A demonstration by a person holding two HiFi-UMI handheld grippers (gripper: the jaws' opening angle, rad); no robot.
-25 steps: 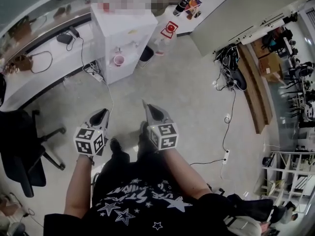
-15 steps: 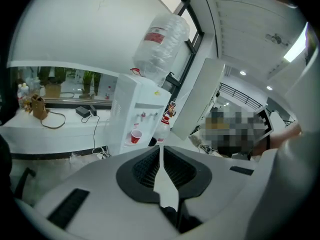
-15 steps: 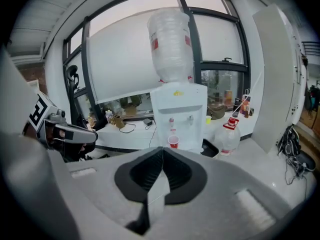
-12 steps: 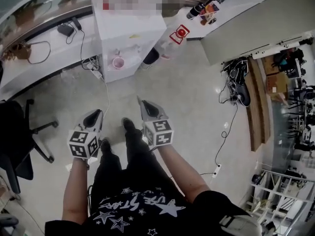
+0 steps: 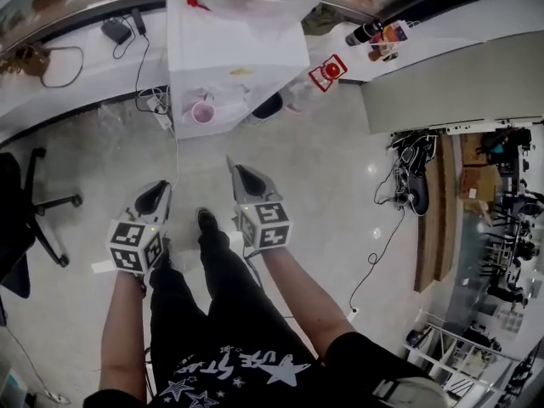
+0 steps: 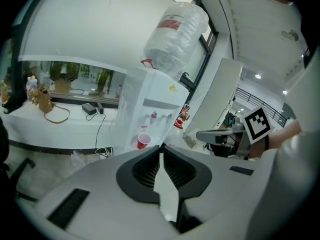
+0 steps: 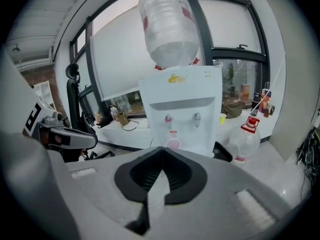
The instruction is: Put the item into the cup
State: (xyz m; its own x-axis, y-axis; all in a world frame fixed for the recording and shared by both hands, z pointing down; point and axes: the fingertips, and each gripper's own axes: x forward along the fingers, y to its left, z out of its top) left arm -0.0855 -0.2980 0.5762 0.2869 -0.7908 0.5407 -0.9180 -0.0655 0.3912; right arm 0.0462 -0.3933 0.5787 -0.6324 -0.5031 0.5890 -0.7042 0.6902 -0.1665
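Observation:
A red cup (image 5: 203, 111) stands in the tray recess of a white water dispenser (image 5: 229, 53) ahead of me on the floor. The left gripper view shows the cup (image 6: 143, 140) just beyond my left gripper (image 6: 161, 148). It appears pinkish (image 7: 173, 144) in the right gripper view, beyond my right gripper (image 7: 162, 150). In the head view my left gripper (image 5: 160, 189) and right gripper (image 5: 235, 172) are held side by side at waist height, pointing at the dispenser, well short of it. Both have jaws pressed together with nothing between them.
A large water bottle (image 6: 175, 31) tops the dispenser. A plastic jug with a red cap (image 5: 319, 79) stands to its right. A power strip and cables (image 5: 157, 107) lie at its left foot. A black office chair (image 5: 21, 219) is at far left, and a white counter (image 5: 76, 75) runs behind.
The person has walked forward, so the dispenser and cup are nearer and lower in the head view. Both grippers stay shut and side by side.

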